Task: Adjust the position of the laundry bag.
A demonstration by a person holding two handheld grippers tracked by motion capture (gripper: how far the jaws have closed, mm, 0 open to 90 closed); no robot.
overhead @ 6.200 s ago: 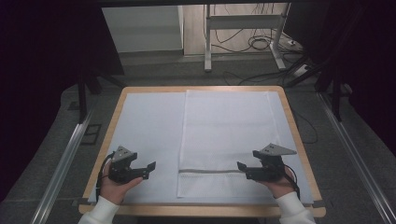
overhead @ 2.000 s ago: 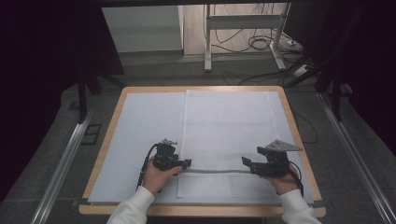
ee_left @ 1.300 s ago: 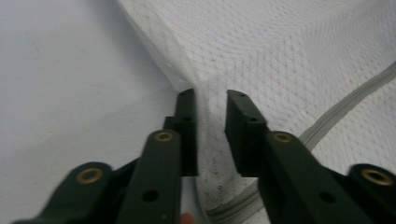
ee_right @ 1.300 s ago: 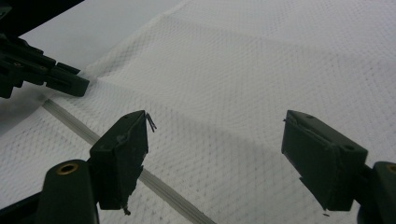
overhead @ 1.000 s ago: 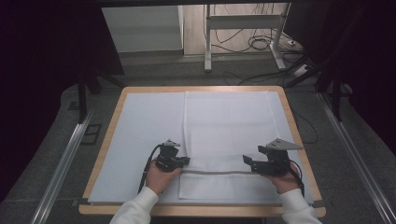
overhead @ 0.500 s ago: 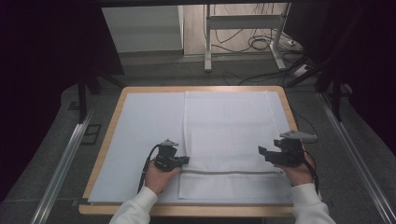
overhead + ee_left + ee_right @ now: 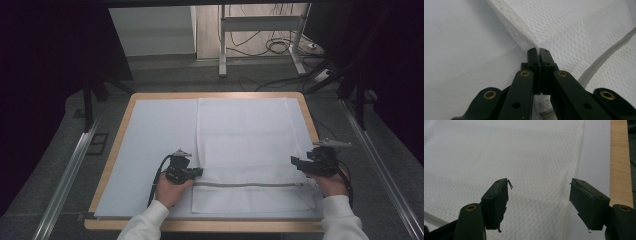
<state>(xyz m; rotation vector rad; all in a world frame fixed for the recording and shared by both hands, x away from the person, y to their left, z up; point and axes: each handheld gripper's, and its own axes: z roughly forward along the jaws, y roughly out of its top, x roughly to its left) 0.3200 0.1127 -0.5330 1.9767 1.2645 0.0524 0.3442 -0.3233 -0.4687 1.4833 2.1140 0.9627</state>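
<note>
My left gripper (image 7: pixel 539 51) is clamped tight on the left edge of the white mesh bag (image 7: pixel 250 140), the jaws pressed together with a fold of its seam pinched between the tips, right where the zipper (image 7: pixel 248 185) begins. From that pinch the zipper runs as a straight grey line across the near part of the bag, away from my left hand (image 7: pixel 169 190) and toward my right; in the left gripper view it leaves the jaws going off to the upper right. My right gripper (image 7: pixel 306 165) hovers at the bag's right edge, just beyond the zipper's far end and a little farther up the table from it, its jaws standing wide with nothing between them, though they have just been narrowing. In the right gripper view (image 7: pixel 539 205) I look down on plain mesh, with a short piece of the zipper off to the lower left behind the jaws and the wooden table (image 7: pixel 620 170) rim to the right. So the zipper's long axis lies across the table between my two hands: the left holds its starting end fixed, and the right is the nearer hand to the other end. I judge that the right must come back toward me and down onto that end.
</note>
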